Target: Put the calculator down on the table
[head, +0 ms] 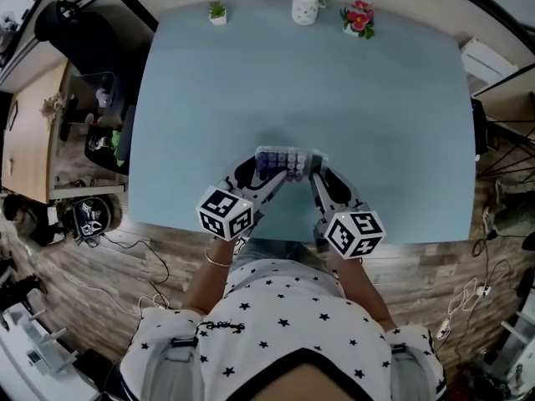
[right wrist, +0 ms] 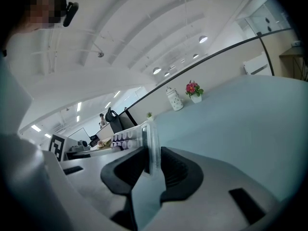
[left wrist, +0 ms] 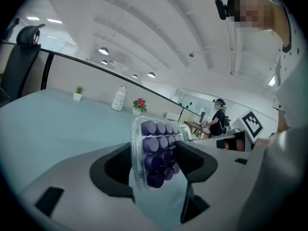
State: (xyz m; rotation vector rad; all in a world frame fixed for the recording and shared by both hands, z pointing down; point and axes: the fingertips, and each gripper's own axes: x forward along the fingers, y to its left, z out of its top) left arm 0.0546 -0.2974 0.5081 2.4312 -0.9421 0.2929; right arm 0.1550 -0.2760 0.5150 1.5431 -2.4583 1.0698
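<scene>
The calculator (head: 284, 162) is a clear-cased pad with purple keys, held level over the pale blue table (head: 334, 82) near its front edge. My left gripper (head: 257, 170) is shut on its left end. In the left gripper view the calculator (left wrist: 154, 148) stands between the dark pads with its keys facing the right pad, and the left gripper (left wrist: 156, 162) clasps it across its width. My right gripper (head: 320, 172) is shut on the right end. In the right gripper view the right gripper (right wrist: 153, 165) pinches the thin edge of the calculator (right wrist: 149, 143).
Along the table's far edge stand a small green plant (head: 217, 12), a white jar (head: 307, 2) and a pot of red flowers (head: 358, 17). A black chair (head: 71, 27) and a wooden cabinet (head: 33, 132) lie left of the table. Cables trail on the floor.
</scene>
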